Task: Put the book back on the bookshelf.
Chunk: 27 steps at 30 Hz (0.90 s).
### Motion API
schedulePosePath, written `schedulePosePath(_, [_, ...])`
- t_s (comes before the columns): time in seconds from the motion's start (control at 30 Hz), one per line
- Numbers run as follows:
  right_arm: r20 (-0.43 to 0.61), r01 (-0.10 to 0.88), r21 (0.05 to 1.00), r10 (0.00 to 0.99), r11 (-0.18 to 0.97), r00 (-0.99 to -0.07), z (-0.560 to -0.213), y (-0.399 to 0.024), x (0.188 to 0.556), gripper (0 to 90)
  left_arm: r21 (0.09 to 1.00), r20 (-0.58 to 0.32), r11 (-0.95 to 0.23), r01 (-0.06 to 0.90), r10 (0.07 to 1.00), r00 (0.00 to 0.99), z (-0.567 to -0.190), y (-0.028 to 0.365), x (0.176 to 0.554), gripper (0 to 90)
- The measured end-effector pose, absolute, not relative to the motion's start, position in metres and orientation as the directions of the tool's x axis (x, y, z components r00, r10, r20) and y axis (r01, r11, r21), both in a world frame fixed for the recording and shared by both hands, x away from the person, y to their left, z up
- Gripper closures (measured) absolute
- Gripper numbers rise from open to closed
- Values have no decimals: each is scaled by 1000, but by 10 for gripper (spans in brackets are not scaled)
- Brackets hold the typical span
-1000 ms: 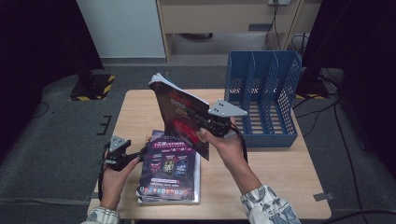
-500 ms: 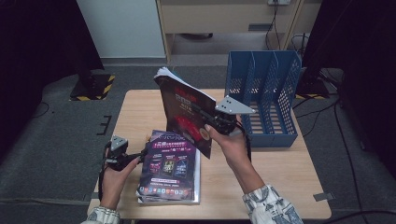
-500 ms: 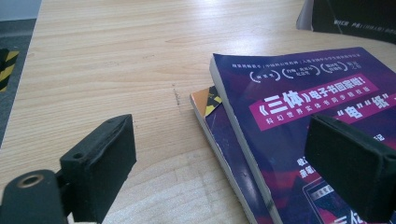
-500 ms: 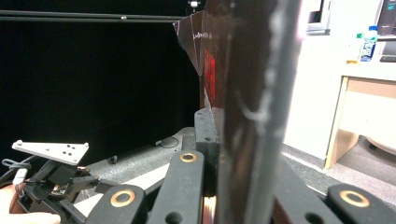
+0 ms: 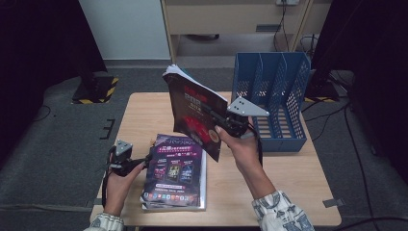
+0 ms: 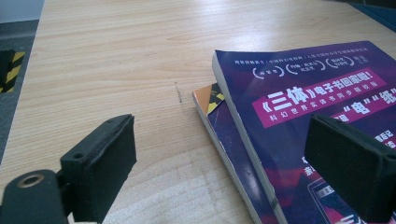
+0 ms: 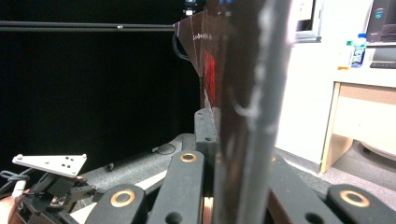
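Two books remain stacked on the bench [image 5: 144, 110], at about seven o'clock from its middle, the purple book [image 5: 175, 166] on top. The left gripper [image 5: 126, 161] waits at the stack's nine o'clock side, its jaws having just been opening and now spread wide with nothing between them; in the left gripper view they straddle that purple book's edge [image 6: 299, 116]. The right gripper [image 5: 231, 126] has its jaws clenched on the dark red book [image 5: 195, 113], lifted and tilted above the bench. The blue file rack [image 5: 272, 94] stands at two o'clock. I judge the book should be turned fully upright, spine down, lined up with one slot, then lowered slowly before letting go.
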State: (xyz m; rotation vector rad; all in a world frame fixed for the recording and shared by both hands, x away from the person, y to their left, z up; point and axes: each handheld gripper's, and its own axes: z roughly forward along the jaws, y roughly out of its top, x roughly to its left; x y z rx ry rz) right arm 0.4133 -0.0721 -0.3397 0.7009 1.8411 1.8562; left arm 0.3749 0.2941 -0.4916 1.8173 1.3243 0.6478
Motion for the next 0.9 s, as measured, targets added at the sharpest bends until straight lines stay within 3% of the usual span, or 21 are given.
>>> schedulePosePath(0.9, [82,62,997,657,-54,-750,-330,-88,416,871,819,2,-189,542,945,326,-492,291,374,85])
